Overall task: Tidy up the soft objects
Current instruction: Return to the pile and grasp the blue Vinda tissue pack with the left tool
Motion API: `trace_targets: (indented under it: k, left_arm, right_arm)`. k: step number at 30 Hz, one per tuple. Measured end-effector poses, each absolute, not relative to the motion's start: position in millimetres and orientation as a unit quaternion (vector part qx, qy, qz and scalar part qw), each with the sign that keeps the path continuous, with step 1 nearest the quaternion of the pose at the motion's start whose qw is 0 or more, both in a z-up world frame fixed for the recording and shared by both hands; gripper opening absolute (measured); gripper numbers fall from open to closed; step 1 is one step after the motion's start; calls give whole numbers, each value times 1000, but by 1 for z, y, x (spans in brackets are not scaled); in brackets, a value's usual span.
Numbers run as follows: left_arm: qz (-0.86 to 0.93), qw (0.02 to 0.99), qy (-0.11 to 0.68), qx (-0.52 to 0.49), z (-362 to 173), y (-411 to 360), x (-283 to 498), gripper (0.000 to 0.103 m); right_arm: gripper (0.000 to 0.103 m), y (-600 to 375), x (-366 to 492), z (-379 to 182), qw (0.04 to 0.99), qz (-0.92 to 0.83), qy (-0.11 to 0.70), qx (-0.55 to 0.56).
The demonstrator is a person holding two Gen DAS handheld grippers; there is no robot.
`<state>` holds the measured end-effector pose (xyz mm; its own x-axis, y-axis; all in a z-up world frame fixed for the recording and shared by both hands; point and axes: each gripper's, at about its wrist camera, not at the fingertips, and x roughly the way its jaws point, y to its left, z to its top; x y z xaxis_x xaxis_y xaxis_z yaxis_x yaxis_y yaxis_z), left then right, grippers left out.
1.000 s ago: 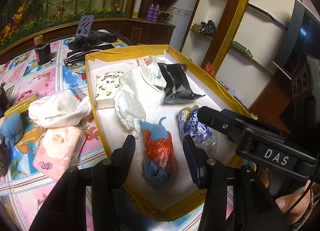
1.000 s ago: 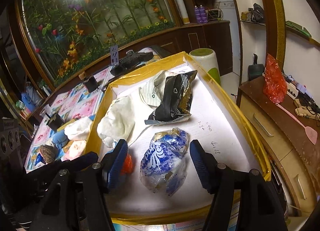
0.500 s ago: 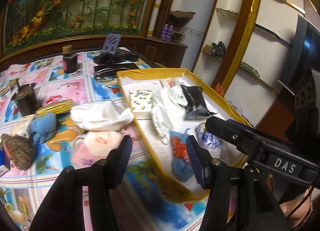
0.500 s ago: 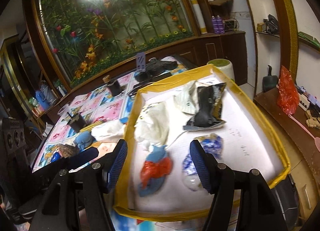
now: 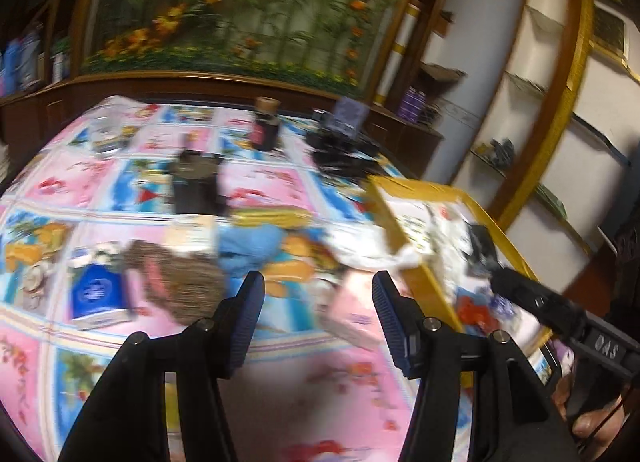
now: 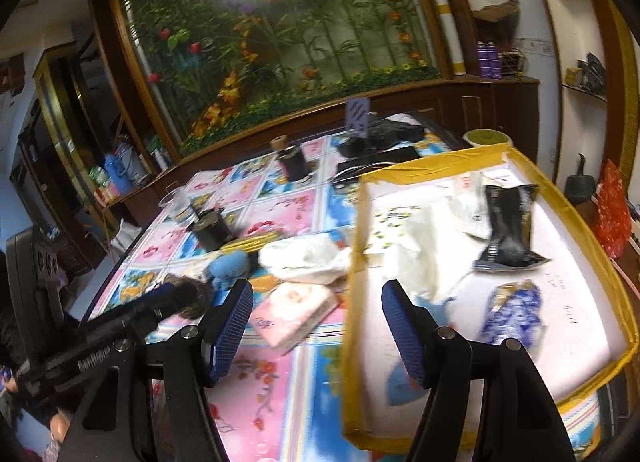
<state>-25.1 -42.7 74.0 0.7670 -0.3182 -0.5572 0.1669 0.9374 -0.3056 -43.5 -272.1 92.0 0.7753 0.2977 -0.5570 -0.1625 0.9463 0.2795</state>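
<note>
My left gripper (image 5: 318, 304) is open and empty above the flowered tablecloth, left of the yellow-rimmed tray (image 5: 424, 282). Ahead of it lie a brown fuzzy toy (image 5: 180, 282), a blue soft toy (image 5: 250, 248), a white cloth (image 5: 360, 252) and a pink tissue pack (image 5: 352, 308). My right gripper (image 6: 316, 316) is open and empty over the tray's left rim (image 6: 352, 282). The tray holds a white cloth (image 6: 416, 258), a black pouch (image 6: 508, 230), a blue-white bag (image 6: 512, 314) and a blue-and-red soft toy (image 6: 400, 382). The pink tissue pack (image 6: 296, 312) lies just left of the tray.
On the table stand a dark cup (image 5: 196, 186), a dark jar with a cork lid (image 5: 266, 126), a glass (image 5: 106, 136), a blue box (image 5: 98, 294) and black gear at the back (image 5: 340, 146). A wooden cabinet with a red bag (image 6: 610, 210) stands right of the tray.
Both grippers have pulled back from the tray and swung left. The left one left the blue-and-red toy in the tray and now faces the loose items on the tablecloth.
</note>
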Motion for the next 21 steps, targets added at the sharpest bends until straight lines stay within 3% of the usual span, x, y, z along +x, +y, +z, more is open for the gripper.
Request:
trace_targets:
  k: [4,9,13,16,21]
  left_arm:
    - [5,936,316,-157,69,17,-23,61]
    - [98,894,389,-202,40,68,0,61]
    - [109,878,424,-193,25,73,13,61]
    - [127,881,426,-161,26,67,20,71]
    - [126,875,449,-133,19,68,43,72]
  right_arm:
    - [71,-241,-41,84,930,155,320,96]
    - [71,-220,-37,70,921,176,337,89]
    - [71,-216,-36,65,918,180,343,86]
    - [71,-216,-34,62,917,181,346,85]
    - [71,-208,-30,57,912,190,355,78]
